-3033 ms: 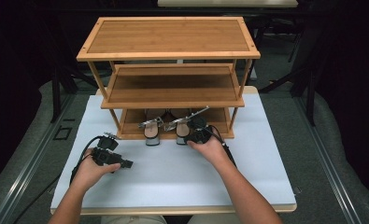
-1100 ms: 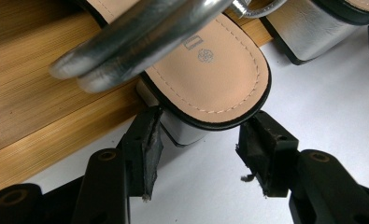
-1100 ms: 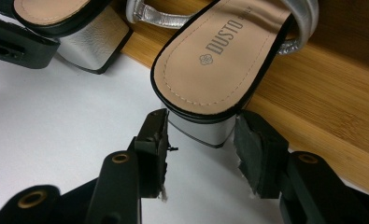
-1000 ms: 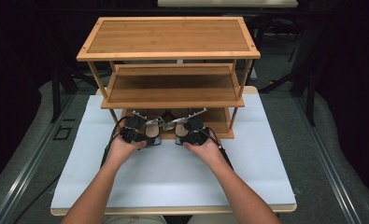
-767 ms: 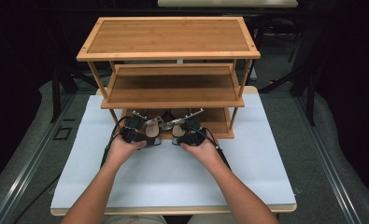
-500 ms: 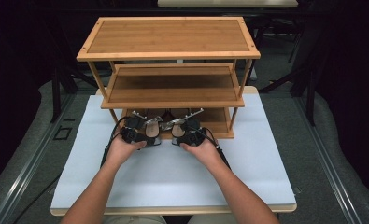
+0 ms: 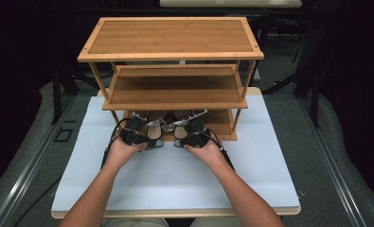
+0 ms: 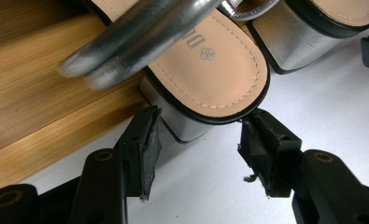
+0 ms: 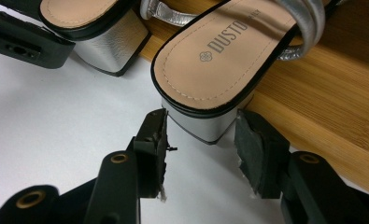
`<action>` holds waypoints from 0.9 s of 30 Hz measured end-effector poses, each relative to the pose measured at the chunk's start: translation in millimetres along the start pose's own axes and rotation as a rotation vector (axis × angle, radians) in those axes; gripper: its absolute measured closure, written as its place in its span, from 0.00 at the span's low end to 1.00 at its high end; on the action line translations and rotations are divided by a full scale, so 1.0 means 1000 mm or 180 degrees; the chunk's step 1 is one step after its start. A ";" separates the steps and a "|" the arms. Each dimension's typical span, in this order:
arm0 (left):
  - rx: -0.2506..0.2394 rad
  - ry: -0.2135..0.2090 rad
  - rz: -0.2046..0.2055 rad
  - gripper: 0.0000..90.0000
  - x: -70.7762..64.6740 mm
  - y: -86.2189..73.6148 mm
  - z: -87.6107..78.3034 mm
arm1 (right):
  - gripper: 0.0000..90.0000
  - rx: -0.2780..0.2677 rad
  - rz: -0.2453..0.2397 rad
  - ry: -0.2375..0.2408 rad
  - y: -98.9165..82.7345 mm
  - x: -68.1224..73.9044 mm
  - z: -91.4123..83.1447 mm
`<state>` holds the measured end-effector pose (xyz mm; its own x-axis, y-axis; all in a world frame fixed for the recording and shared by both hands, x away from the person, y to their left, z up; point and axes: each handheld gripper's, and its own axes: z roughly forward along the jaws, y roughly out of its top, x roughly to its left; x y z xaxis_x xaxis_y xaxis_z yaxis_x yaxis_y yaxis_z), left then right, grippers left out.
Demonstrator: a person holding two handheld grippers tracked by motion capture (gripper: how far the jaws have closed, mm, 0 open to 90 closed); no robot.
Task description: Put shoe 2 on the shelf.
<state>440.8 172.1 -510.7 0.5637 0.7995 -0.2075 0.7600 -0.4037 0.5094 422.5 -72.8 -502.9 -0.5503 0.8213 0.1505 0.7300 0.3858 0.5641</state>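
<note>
Both grippers (image 7: 136,136) (image 7: 190,136) have just been opening, letting go of your sandals' (image 8: 205,70) (image 9: 210,60) heels; shelving the pair on the rack (image 7: 222,132) looks nearly done.

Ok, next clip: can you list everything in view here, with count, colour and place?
three-tier bamboo shoe rack: one, light brown wood, far half of the table.
silver block-heeled sandals with tan insoles: two, toes on the rack's bottom shelf, heels over its front edge; left sandal, right sandal.
white table top: one, under the rack and hands.
grey floor: around the table.
left gripper: one, black, jaws either side of the left sandal's heel, just opened, pads off it.
right gripper: one, black, jaws either side of the right sandal's heel, just opened.
person's hands: two, holding the grippers; left hand, right hand.
</note>
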 end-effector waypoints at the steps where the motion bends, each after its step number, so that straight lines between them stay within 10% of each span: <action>1: -0.0018 0.0006 0.0003 0.52 0.000 0.000 0.000 | 0.60 0.0022 -0.0005 -0.0003 0.000 0.000 -0.001; 27: -0.0072 -0.0092 0.0029 0.46 -0.007 -0.003 -0.029 | 0.57 -0.0083 -0.0050 -0.0042 -0.007 -0.002 -0.022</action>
<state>425.5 180.3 -486.6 0.5800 0.7825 -0.2266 0.7475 -0.4006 0.5300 409.8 -86.3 -489.3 -0.5562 0.8207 0.1307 0.7104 0.3879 0.5873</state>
